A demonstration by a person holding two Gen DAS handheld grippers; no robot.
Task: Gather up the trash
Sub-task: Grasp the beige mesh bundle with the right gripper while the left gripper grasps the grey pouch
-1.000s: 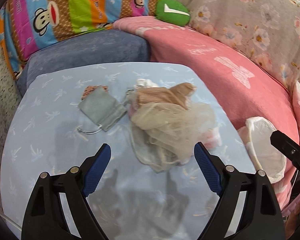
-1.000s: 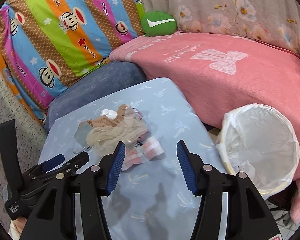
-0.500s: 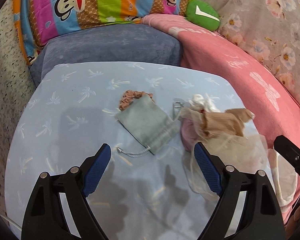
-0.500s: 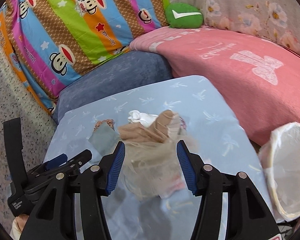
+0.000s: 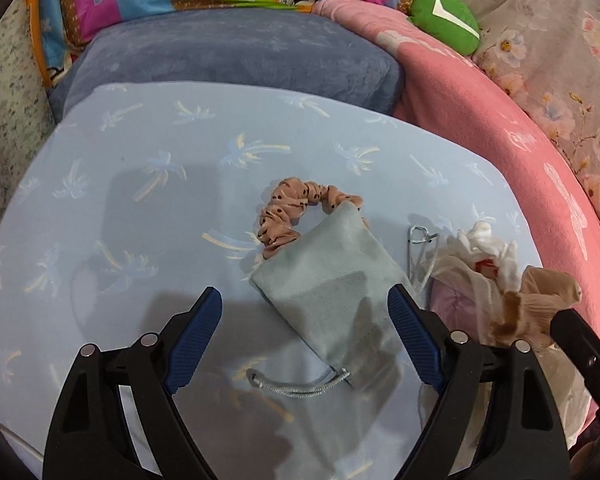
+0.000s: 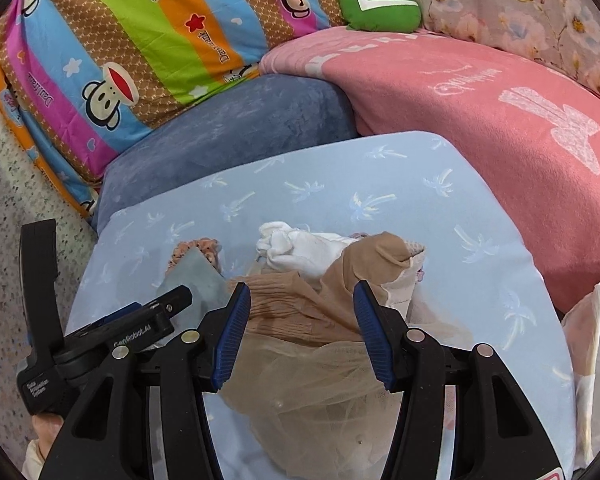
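Observation:
On the light blue palm-print tabletop (image 5: 148, 168) lies a grey-green drawstring pouch (image 5: 328, 280), partly over a pink spotted scrunchie (image 5: 296, 208). My left gripper (image 5: 304, 320) hovers just above the pouch. Its jaws are closing with the pouch's lower half between them, and the pads are clear of it. To the right is a trash pile: a beige stocking (image 6: 364, 264), white cloth (image 6: 300, 248) and pale netting (image 6: 320, 380). My right gripper (image 6: 302, 308) straddles that pile. Its jaws are closing around the stocking without visibly pinching it.
A safety pin (image 5: 420, 236) lies between pouch and pile. A white-lined bin (image 6: 592, 320) stands off the table's right edge. Behind the table are a blue cushion (image 6: 236, 128), a pink blanket (image 6: 480, 112), a striped monkey-print pillow (image 6: 120, 40) and a green plush (image 6: 380, 4).
Both grippers moved left and lower over the table. The left went from framing the netting pile to framing the pouch. The right now frames the pile, and its jaws look slightly narrower.

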